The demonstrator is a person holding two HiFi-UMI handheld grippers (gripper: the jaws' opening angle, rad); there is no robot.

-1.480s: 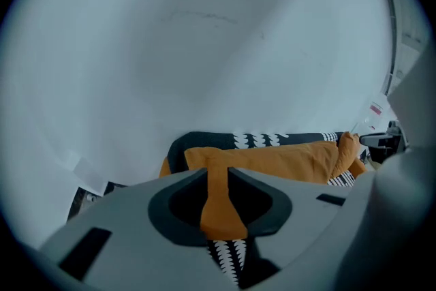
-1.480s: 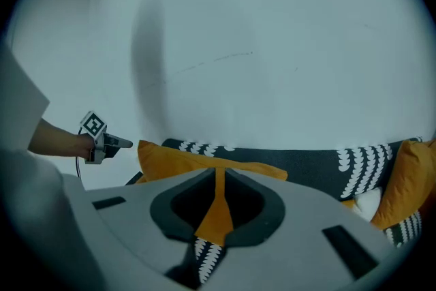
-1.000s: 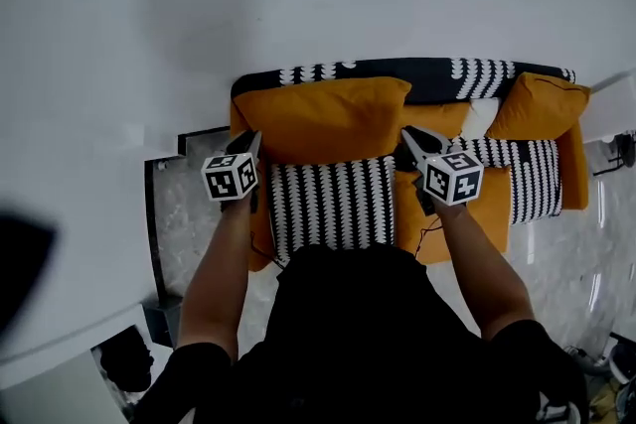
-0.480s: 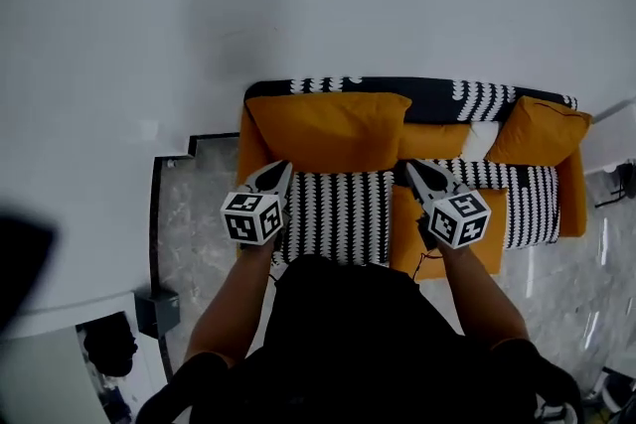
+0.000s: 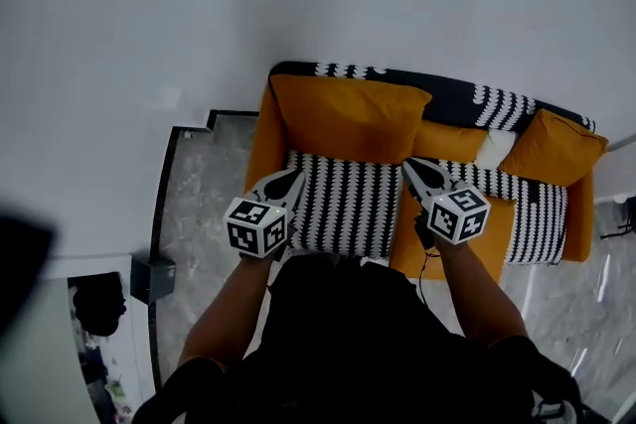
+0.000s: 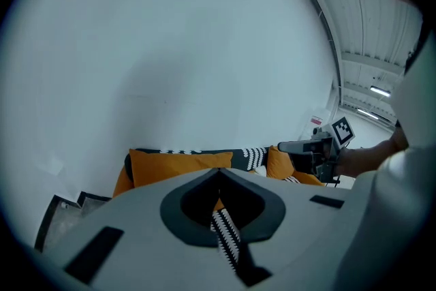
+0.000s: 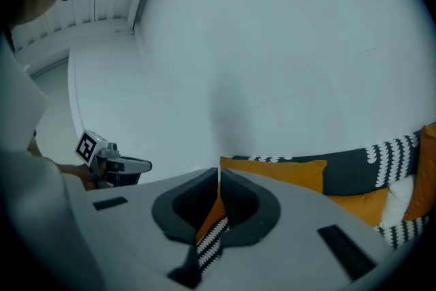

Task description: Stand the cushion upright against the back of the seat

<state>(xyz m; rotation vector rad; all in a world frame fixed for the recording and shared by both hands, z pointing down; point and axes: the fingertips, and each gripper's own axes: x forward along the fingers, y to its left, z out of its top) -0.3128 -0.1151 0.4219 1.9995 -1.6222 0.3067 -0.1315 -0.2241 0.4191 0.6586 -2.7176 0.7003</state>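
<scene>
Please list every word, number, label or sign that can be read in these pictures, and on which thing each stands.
No text is readable.
Small white and red sign on the white wall: too small to read.
Left gripper and right gripper: square black and white marker patterns only, no letters.

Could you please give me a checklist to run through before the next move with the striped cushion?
1. Left gripper shut on the striped cushion: ok.
2. Right gripper shut on its other edge: ok.
3. Cushion upright against the seat back: not ok.
4. Back free behind it: not ok, the orange cushion leans there.
5. Cushion lifted clear of the seat: cannot tell.
</scene>
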